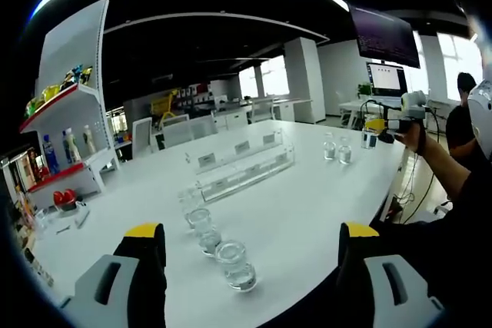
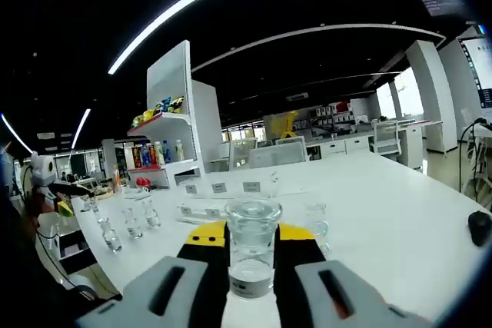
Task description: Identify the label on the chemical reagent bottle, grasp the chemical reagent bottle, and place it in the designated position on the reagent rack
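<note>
In the right gripper view, a clear bottle [image 2: 251,255] is clamped between the jaws of the right gripper [image 2: 252,266]; its label cannot be read and its base is hidden by the jaws. In the left gripper view, the left gripper [image 1: 250,255] is held with jaws wide apart, touching nothing. Three clear bottles [image 1: 209,237] are lined up just ahead on the white table [image 1: 307,205], their labels too small to read. Beyond them a clear rack [image 1: 242,167] is seen, and two more bottles [image 1: 337,148] near the far edge.
</note>
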Demonstrator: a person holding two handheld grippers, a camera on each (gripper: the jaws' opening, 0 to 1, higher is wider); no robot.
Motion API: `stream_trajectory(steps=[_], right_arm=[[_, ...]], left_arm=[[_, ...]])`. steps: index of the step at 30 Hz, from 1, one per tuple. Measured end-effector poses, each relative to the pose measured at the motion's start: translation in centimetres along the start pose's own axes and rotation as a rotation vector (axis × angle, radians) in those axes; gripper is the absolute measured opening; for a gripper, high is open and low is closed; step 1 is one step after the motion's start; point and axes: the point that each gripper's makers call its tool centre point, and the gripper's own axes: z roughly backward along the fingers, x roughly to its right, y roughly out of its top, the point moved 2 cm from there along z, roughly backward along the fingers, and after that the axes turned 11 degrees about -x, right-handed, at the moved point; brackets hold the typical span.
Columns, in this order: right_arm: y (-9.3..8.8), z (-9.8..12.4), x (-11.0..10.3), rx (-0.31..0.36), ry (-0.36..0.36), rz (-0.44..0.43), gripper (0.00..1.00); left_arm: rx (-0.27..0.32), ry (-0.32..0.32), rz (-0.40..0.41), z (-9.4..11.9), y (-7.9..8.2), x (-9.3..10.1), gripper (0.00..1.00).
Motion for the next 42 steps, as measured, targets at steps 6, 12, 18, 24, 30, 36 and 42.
stream_trajectory(steps=[6, 12, 18, 24, 30, 36, 42], right_arm=[[0.3, 0.1, -0.6, -0.008, 0.012, 0.010, 0.18], [0.8, -0.2, -1.3, -0.017, 0.016, 0.022, 0.18], [1.6, -0.8, -2.1, -0.017, 0.035, 0.029, 0.18], [3.0, -2.1, -3.4, -0.016, 0.076, 0.035, 0.18], [5.7, -5.0, -5.5, -0.001, 0.138, 0.049, 0.18], [7.2, -8.2, -6.8, -0.012, 0.159, 0.068, 0.18], [7.9, -12.1, -8.4, -0.040, 0.174, 0.084, 0.18]], left_arm=[[-0.001, 0.009, 0.002, 0.3, -0.3, -0.2, 0.93], [-0.008, 0.015, 0.000, 0.5, -0.5, -0.4, 0.93], [0.002, 0.019, -0.001, 0.7, -0.2, -0.7, 0.93], [0.001, 0.018, 0.004, 0.7, -0.5, -1.0, 0.93], [-0.001, 0.038, 0.017, 1.0, -0.7, -1.7, 0.93], [-0.020, 0.044, 0.021, 1.0, -1.4, -2.0, 0.93], [-0.023, 0.049, 0.020, 0.9, -1.6, -2.4, 0.93]])
